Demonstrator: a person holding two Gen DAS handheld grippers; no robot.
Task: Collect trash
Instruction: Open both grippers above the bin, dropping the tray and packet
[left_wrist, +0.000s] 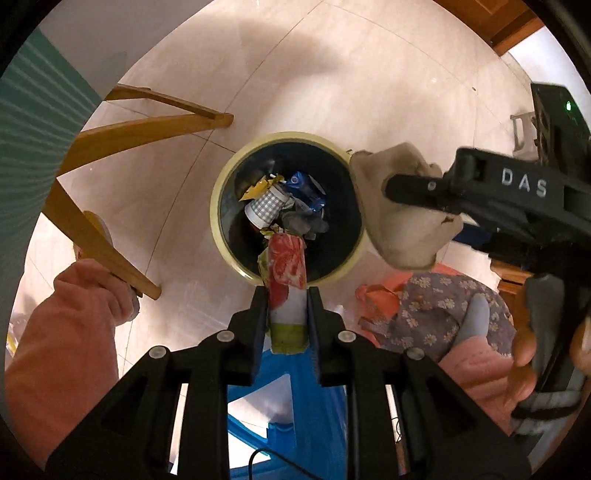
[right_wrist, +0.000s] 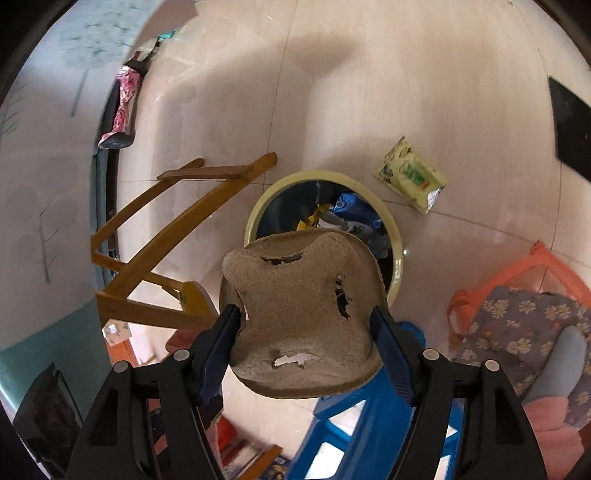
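A round bin with a pale yellow rim (left_wrist: 216, 206) stands on the floor, holding several pieces of trash. My left gripper (left_wrist: 287, 295) is shut on a red, white and green wrapper (left_wrist: 286, 269), held just above the bin's near edge. My right gripper (right_wrist: 306, 314) is shut on a crumpled brown paper tray (right_wrist: 301, 325), held over the bin's near rim (right_wrist: 258, 214). In the left wrist view the tray (left_wrist: 402, 218) and the right gripper sit at the bin's right side. A yellow-green snack packet (right_wrist: 410, 175) lies on the floor beyond the bin.
A wooden chair frame (right_wrist: 147, 251) stands left of the bin. A blue plastic stool (right_wrist: 369, 417) is below the grippers. An orange basket with flowered cloth (right_wrist: 517, 314) sits to the right. A pink patterned item (right_wrist: 123, 107) lies far left.
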